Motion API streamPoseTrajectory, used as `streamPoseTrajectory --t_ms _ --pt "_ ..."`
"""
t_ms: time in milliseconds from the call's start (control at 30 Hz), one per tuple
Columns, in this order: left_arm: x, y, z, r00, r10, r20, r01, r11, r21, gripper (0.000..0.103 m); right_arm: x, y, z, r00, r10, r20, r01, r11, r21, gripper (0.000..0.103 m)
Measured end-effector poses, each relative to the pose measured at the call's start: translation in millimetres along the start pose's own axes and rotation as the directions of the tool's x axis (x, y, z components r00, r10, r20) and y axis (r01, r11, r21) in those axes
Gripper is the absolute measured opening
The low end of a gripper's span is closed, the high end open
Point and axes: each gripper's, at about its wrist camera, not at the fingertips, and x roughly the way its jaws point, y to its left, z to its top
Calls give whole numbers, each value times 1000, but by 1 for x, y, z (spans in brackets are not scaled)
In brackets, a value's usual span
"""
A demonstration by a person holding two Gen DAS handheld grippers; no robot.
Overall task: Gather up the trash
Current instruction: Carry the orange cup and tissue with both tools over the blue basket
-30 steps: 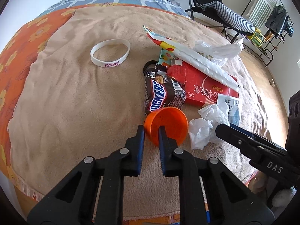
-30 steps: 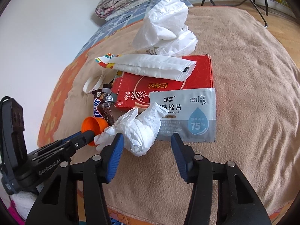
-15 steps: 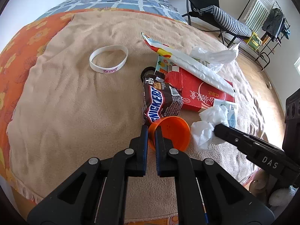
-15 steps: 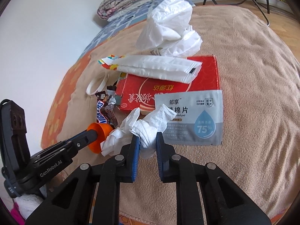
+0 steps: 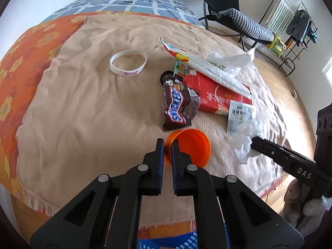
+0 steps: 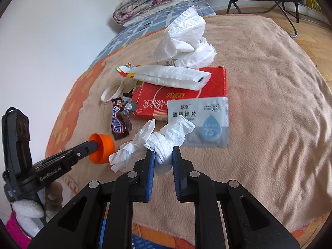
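My left gripper is shut on the rim of an orange plastic cap, held just above the beige blanket; the cap also shows in the right wrist view. My right gripper is shut on a crumpled white tissue, lifted slightly; the tissue also shows in the left wrist view. On the blanket lie a Snickers wrapper, a red flat box, a grey wipe sachet, a long white wrapper and a crumpled white plastic bag.
A white wristband lies far left on the blanket. Folded quilts sit at the bed's head. A folding chair and a drying rack stand on the wooden floor to the right. The bed edge is just below me.
Both grippers closed: the left on the orange cap, the right on the tissue. Both then lifted their items slightly and drew back from the trash pile.
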Motion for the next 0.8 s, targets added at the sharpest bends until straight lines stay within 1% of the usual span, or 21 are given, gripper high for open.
streamPoseTrajectory --t_ms 267,333,467,533,633,800 --pt "-23 -4 -29 1000 -25 -10 25 999 23 5 -19 14 -30 1000 12 -21 -13 998 -57 14" --pt "-28 -8 -38 1000 -28 -9 28 999 44 5 -26 23 -41 1000 6 -20 -8 995 -103 14" --pt "-39 -14 -59 1000 -11 -5 11 995 95 5 -37 37 -60 1000 -16 -9 14 982 -188 14" --pt "-43 -15 -67 1000 -7 -6 7 995 103 5 -41 42 -71 1000 -20 -11 17 976 -218 14" --pt "-48 -17 -81 1000 -1 -9 2 993 116 5 -46 46 -84 1000 -26 -12 22 970 -240 14" --pt "-50 -22 -106 1000 12 -23 -9 988 154 5 -50 48 -104 999 -21 -29 13 970 -244 14"
